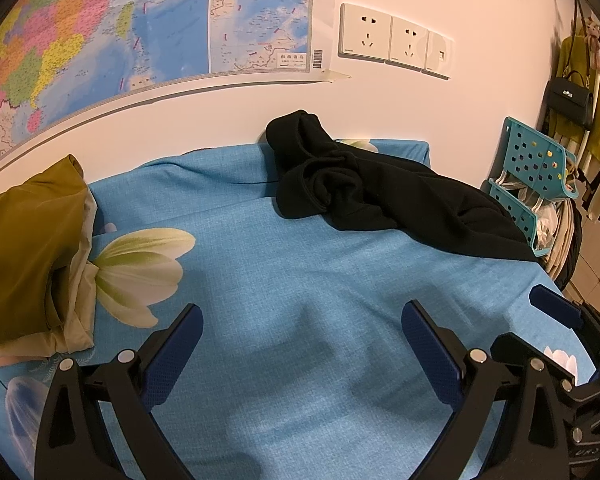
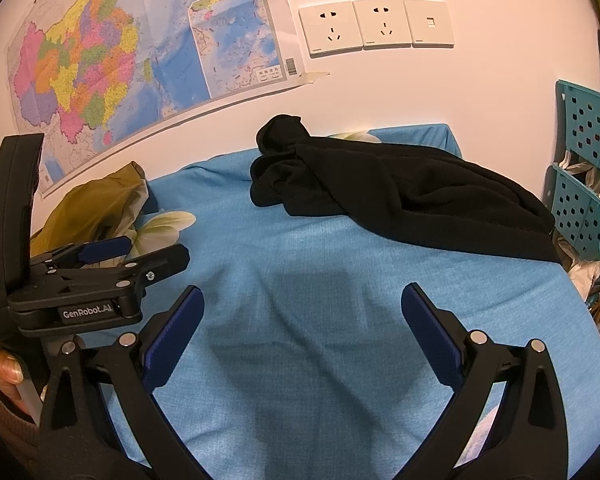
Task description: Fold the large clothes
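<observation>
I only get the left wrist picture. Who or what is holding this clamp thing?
Observer: A person's hand. The right wrist view shows its fingers at the handle under the left gripper.
Operator: Any writing on it?
Observer: Yes, a label on its side reads GenRobot.AI.
Operator: And the other clamp, open or closed?
Observer: The right gripper is open and holds nothing. Its fingers are spread over the blue sheet, short of the black garment.
</observation>
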Demonstrator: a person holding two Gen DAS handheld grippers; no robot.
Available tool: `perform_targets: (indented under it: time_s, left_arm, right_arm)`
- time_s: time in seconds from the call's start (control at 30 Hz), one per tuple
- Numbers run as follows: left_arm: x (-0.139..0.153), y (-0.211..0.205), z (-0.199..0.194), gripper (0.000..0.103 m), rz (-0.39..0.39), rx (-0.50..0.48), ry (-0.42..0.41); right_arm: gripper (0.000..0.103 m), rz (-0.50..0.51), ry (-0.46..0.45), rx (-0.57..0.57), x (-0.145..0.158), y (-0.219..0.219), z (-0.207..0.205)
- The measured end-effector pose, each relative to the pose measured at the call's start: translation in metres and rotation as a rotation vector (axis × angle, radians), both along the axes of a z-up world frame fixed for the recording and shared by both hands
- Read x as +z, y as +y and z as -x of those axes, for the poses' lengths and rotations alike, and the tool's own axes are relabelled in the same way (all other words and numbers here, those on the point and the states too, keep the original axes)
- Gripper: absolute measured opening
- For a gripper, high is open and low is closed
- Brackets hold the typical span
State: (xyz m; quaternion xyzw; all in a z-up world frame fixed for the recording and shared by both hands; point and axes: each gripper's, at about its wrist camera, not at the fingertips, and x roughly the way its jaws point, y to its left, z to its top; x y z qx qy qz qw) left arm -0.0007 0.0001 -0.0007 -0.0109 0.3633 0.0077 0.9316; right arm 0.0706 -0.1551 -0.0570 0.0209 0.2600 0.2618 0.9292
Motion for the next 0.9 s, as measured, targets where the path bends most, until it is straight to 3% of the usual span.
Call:
perform_targets:
  time_s: [0.27,0.43,0.67,0.9]
  left_arm:
    - [0.000,-0.002,0.001,0.096,0.010,0.001,-0.042]
    - [-0.002,-0.002,-0.003,0.096,-0.002,0.000,-0.012]
    - [-0.004,0.012,-0.024,0.096,0.003,0.018,0.030]
    - [-0.014,0.037,-0.058,0.096,-0.016,0.100,0.111]
  right_arm:
    - [0.097,0.010,-0.004,0.008,0.000,0.000,-0.002]
    - [0.097,0.038,-0.022,0.016,0.004,-0.001,-0.007]
    - [0.097,0.221,-0.098,0.026,0.020,0.014,-0.056]
    - [0.097,0.448,-0.082,0.086,0.015,0.052,-0.138]
